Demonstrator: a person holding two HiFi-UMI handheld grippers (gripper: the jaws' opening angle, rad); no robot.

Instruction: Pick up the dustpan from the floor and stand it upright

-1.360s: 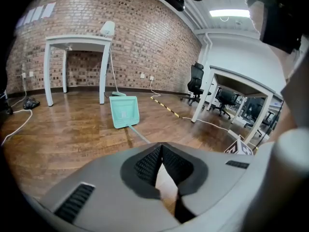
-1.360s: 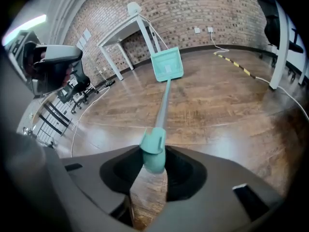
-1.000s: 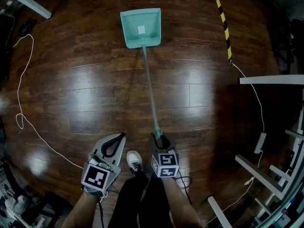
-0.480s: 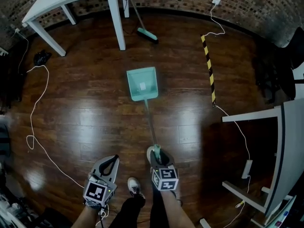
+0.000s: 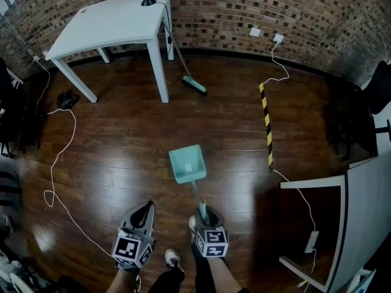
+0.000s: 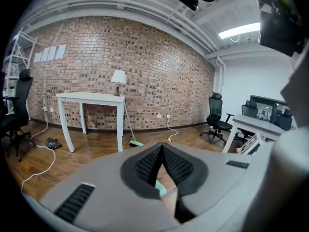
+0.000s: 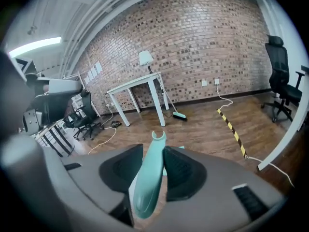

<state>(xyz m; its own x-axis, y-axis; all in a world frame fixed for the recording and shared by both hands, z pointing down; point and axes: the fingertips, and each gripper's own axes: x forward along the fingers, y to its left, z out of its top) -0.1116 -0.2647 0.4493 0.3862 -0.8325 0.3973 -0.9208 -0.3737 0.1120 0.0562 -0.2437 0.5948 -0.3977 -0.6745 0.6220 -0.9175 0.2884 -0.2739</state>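
Right gripper (image 5: 205, 212) clamped the dustpan (image 5: 187, 163) by its handle, jaws just easing wider, likely letting it pivot upright on the floor (image 5: 110, 139); left gripper (image 5: 145, 206) was pinched together, empty.

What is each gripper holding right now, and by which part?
The right gripper holds the dustpan by its handle's top end; its jaws have just been easing open. The left gripper is shut, empty.
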